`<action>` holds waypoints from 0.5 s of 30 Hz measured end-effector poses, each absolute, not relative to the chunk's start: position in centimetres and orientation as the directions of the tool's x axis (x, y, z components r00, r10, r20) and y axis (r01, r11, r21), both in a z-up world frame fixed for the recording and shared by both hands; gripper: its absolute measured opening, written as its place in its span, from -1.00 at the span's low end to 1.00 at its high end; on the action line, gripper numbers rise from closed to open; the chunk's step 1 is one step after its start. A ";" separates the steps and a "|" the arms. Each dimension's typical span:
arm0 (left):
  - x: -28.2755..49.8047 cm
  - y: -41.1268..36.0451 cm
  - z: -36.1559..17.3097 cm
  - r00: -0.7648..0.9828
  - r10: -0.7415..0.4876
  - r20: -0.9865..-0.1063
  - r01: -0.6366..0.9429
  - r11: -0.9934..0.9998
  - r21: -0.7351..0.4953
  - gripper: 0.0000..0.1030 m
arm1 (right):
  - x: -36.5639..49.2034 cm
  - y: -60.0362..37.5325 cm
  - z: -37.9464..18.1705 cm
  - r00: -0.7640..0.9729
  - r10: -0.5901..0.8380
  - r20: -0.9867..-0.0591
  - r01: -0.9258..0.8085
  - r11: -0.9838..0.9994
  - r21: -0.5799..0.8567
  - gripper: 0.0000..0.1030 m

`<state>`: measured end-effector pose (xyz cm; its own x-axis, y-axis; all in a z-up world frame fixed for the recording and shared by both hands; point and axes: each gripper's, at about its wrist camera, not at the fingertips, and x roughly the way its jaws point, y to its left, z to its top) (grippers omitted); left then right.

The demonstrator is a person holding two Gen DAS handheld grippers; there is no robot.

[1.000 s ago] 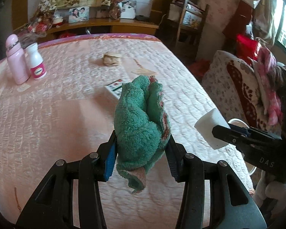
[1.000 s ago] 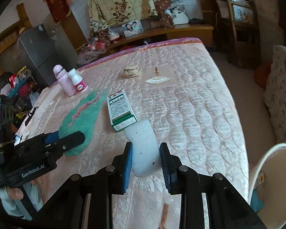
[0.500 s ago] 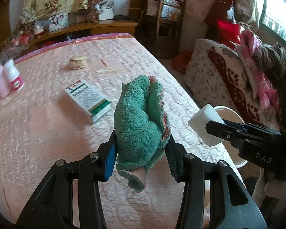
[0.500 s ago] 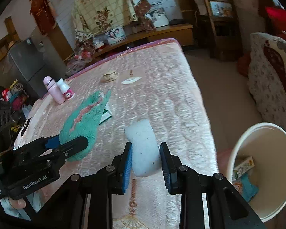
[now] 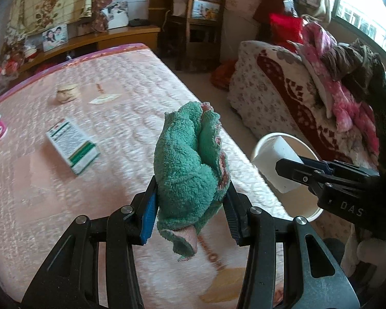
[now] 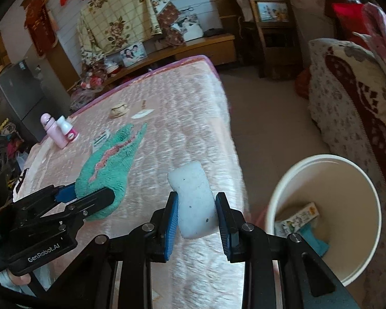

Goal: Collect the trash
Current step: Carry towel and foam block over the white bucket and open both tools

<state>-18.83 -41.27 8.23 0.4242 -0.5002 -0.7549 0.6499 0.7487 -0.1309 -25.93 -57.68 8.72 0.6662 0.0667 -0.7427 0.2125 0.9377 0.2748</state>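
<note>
My left gripper (image 5: 190, 211) is shut on a bunched green towel (image 5: 190, 159) with a pink edge, held above the pink quilted bed (image 5: 38, 193). From the right wrist view the same towel (image 6: 108, 164) and left gripper (image 6: 90, 195) appear at the left. My right gripper (image 6: 196, 213) is shut on a white foam block (image 6: 193, 200), near the bed's right edge. The block (image 5: 275, 162) shows in the left wrist view in front of a white bin (image 5: 308, 206). That bin (image 6: 296, 180) stands on the floor beside the bed, with a small carton and blue scraps inside.
On the bed lie a green-and-white box (image 5: 73, 145), a crumpled paper lump (image 5: 67, 95), a flat wrapper (image 5: 103, 100) and two pink-and-white bottles (image 6: 59, 131). A floral armchair (image 5: 283, 90) piled with clothes stands right of the bin. A wooden shelf (image 5: 195, 23) stands behind.
Both grippers have carried their loads rightward across the bed toward its edge. The white bin has come into fuller view. Neither grip has altered.
</note>
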 end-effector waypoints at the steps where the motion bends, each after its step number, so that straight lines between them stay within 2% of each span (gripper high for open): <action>1: -19.0 -41.8 8.2 0.418 -0.504 -0.756 0.657 0.742 -0.131 -0.14 | -26.2 -58.1 8.7 0.664 0.060 -0.746 0.222 0.936 0.272 -0.47; 15: -20.8 -49.3 7.3 0.331 -0.534 -0.778 0.733 0.665 -0.145 -0.14 | -29.9 -63.6 8.0 0.640 -0.048 -0.767 0.349 0.907 0.235 -0.47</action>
<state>-20.78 -49.26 7.26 0.3314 -0.5344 -0.7775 0.7329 0.6648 -0.1446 -29.89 -63.62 7.96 0.6405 -0.0477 -0.7665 0.3487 0.9073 0.2349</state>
